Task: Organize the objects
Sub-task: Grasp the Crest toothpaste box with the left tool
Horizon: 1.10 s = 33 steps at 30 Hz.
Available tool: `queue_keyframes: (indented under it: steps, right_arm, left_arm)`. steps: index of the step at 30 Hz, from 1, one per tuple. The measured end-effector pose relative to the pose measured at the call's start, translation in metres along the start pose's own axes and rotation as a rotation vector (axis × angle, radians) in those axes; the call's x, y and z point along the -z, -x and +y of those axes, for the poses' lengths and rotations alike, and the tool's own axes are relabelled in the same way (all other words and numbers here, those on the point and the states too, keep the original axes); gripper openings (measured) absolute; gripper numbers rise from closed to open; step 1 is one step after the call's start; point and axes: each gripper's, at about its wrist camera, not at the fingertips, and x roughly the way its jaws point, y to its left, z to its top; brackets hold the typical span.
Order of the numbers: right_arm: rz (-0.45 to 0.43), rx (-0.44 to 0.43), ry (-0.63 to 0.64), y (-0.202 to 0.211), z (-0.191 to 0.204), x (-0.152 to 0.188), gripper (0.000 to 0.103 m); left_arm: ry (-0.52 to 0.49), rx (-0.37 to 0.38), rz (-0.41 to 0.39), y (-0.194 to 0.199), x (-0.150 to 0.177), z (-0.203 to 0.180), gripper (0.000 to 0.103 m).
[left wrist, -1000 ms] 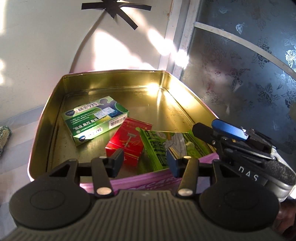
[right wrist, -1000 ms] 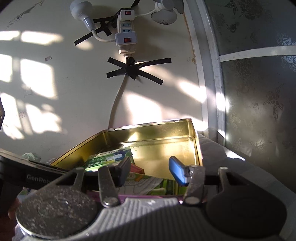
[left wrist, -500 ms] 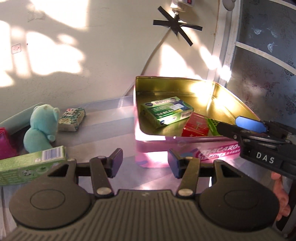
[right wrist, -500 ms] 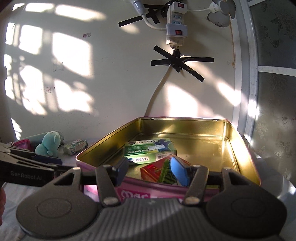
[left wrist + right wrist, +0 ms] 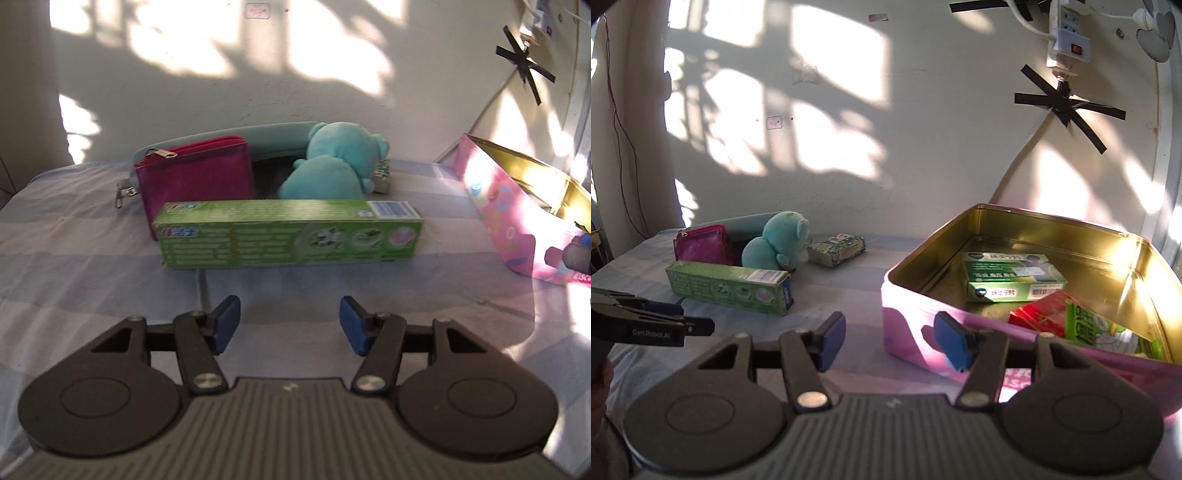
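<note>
Fingers point(image 5: 225, 325) of the left gripper point(image 5: 290, 325) stand wide apart and empty above the striped table point(image 5: 92, 273); just beyond lies a long green box point(image 5: 288, 240), with a magenta pouch point(image 5: 195, 173) and teal plush bear point(image 5: 332, 166) behind it. From the right wrist view, the right gripper point(image 5: 889, 343) gapes empty too, near the pink tin point(image 5: 912, 314) holding a green carton point(image 5: 1012, 282) and red box point(image 5: 1039, 315).

So that's one tin point(image 5: 912, 266) with three boxes in it: green-white point(image 5: 1012, 277), red point(image 5: 1039, 314), green point(image 5: 1108, 328). Out on the cloth: one long green box point(image 5: 288, 232), one pink pouch point(image 5: 195, 173), one teal plush point(image 5: 332, 166), one small packet point(image 5: 836, 249).
</note>
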Motion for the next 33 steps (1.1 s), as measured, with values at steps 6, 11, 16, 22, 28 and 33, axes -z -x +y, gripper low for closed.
queue_keyframes:
  steps: [6, 11, 16, 22, 28, 33]
  right_arm:
    - [0.045, -0.118, 0.084, -0.026, 0.049, -0.007, 0.055]
    - [0.053, -0.151, 0.212, -0.063, 0.086, -0.026, 0.059]
    - [0.05, -0.178, 0.297, -0.109, 0.103, -0.046, 0.08]
    - [0.145, -0.292, 0.176, -0.141, 0.095, -0.06, 0.067]
    - [0.136, -0.39, 0.263, -0.097, 0.1, -0.033, 0.06]
    - [0.095, -0.463, 0.26, -0.054, 0.098, -0.012, 0.06]
  left_arm:
    - [0.215, -0.039, -0.045, 0.003, 0.004, 0.064, 0.062]
    - [0.305, -0.022, -0.078, 0.004, 0.005, 0.077, 0.066]
    - [0.341, 0.001, -0.088, 0.002, 0.005, 0.087, 0.066]
    - [0.399, -0.009, -0.101, 0.004, 0.006, 0.101, 0.069]
    - [0.469, -0.001, -0.129, 0.011, 0.008, 0.114, 0.07]
    - [0.449, 0.031, -0.16, 0.016, 0.007, 0.109, 0.07]
